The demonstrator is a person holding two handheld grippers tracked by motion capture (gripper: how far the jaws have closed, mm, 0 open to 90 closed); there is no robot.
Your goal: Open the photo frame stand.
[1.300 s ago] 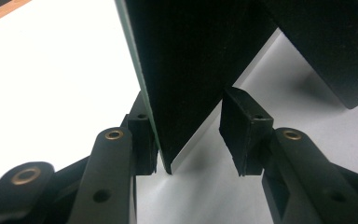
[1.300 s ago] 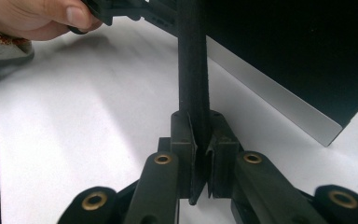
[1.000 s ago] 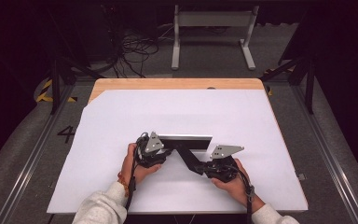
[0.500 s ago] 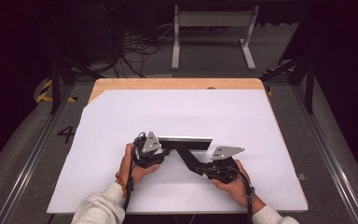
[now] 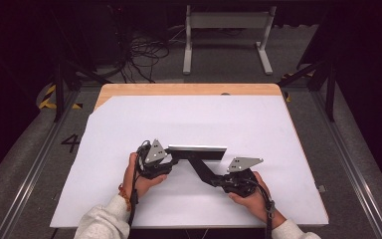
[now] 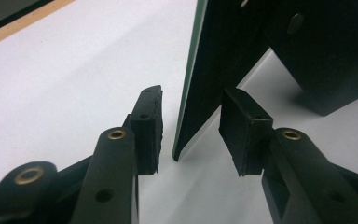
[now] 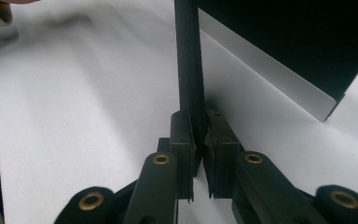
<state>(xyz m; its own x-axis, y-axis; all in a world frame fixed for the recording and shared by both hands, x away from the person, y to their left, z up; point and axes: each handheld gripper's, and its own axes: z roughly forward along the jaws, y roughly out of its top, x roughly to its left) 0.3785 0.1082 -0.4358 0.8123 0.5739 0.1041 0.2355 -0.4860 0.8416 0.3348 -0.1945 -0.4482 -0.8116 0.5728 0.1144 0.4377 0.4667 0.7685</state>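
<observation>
A thin dark panel (image 5: 197, 148) with a silver top edge stands on edge on the white table sheet (image 5: 189, 119). A black strut (image 5: 199, 167) runs from it toward the lower right. My left gripper (image 5: 171, 160) sits at the panel's left end. In the left gripper view its pads (image 6: 149, 126) stand apart on either side of the panel's edge (image 6: 200, 93), with gaps on both sides, so my left gripper (image 6: 193, 133) is open. My right gripper (image 5: 213, 179) is shut on the strut (image 7: 189, 70); its pads (image 7: 182, 140) press on the strut from both sides.
The sheet covers a wooden tabletop (image 5: 189, 89) whose far strip shows. A white metal frame (image 5: 226, 35) and loose cables (image 5: 144, 50) lie on the floor beyond the table. The panel's silver edge (image 7: 284, 84) shows to the right of the strut in the right gripper view.
The left gripper has edged slightly to the left along the panel's end. The right gripper, the strut and the panel have kept their places.
</observation>
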